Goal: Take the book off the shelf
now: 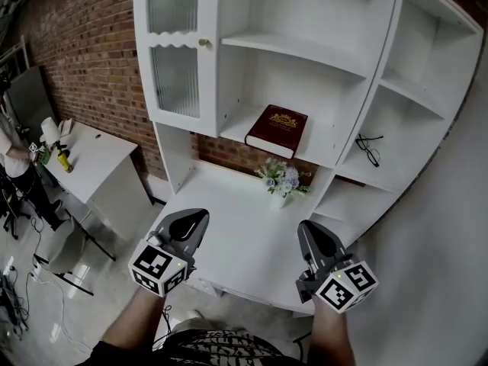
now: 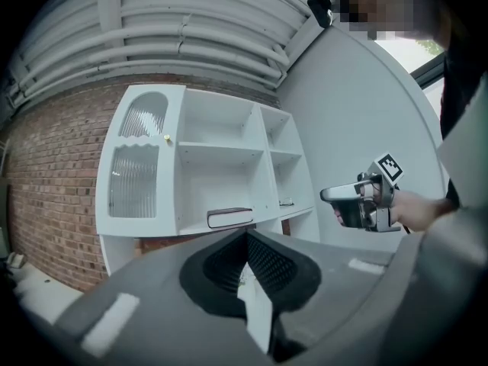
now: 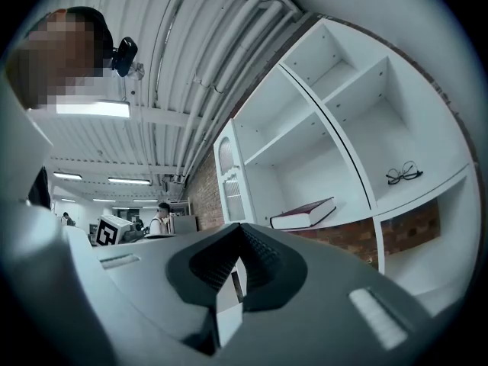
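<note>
A dark red book (image 1: 276, 130) with a gold emblem lies flat on the middle shelf of the white shelf unit (image 1: 328, 59). The same book (image 2: 229, 218) shows spine-on in the left gripper view and as a book (image 3: 303, 215) in the right gripper view. My left gripper (image 1: 197, 219) hovers over the desk's front left, shut and with nothing in it. My right gripper (image 1: 309, 231) is at the front right, also shut and with nothing in it. Both are well short of the book. The right gripper (image 2: 354, 200) appears in the left gripper view.
A small vase of flowers (image 1: 284, 180) stands on the white desk top (image 1: 229, 227) below the book's shelf. Glasses (image 1: 368, 149) lie on the right-hand shelf. A ribbed-glass cabinet door (image 1: 175, 48) is on the left. A side table (image 1: 91, 158) with bottles and a person (image 1: 15, 158) are far left.
</note>
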`<state>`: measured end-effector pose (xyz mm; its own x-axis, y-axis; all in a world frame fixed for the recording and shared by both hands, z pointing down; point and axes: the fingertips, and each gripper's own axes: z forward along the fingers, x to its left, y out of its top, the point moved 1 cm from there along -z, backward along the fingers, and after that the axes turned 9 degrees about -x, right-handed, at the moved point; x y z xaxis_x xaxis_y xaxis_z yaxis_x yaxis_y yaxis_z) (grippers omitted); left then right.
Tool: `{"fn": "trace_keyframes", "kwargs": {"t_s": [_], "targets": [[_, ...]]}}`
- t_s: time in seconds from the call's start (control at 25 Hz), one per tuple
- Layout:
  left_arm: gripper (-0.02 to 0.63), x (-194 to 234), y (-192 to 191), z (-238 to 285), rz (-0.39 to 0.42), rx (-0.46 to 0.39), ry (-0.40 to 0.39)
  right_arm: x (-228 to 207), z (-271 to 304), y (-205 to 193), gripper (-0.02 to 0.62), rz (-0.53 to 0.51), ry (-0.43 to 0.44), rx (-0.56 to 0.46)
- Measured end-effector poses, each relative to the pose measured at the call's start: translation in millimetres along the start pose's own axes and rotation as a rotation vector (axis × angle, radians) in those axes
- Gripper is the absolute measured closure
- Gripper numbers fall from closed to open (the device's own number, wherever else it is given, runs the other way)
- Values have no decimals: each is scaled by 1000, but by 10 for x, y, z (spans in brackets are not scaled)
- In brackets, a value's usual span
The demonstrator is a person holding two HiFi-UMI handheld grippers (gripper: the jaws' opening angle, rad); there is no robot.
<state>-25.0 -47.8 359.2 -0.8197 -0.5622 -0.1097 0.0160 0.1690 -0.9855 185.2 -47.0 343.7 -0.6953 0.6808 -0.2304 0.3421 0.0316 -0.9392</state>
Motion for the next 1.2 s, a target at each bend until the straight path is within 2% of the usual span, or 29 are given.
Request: {"fn": "trace_keyframes", "kwargs": {"t_s": [0.24, 0.92, 1.2], "targets": [[606, 241, -92, 44, -11, 8, 2, 7, 232, -186, 572, 21, 4, 15], [606, 861, -259, 703, -61, -18, -166, -192, 841, -234, 572, -31, -132, 27], [606, 1131, -216, 935, -60, -59, -219, -204, 1124, -226, 572, -66, -169, 25]]}}
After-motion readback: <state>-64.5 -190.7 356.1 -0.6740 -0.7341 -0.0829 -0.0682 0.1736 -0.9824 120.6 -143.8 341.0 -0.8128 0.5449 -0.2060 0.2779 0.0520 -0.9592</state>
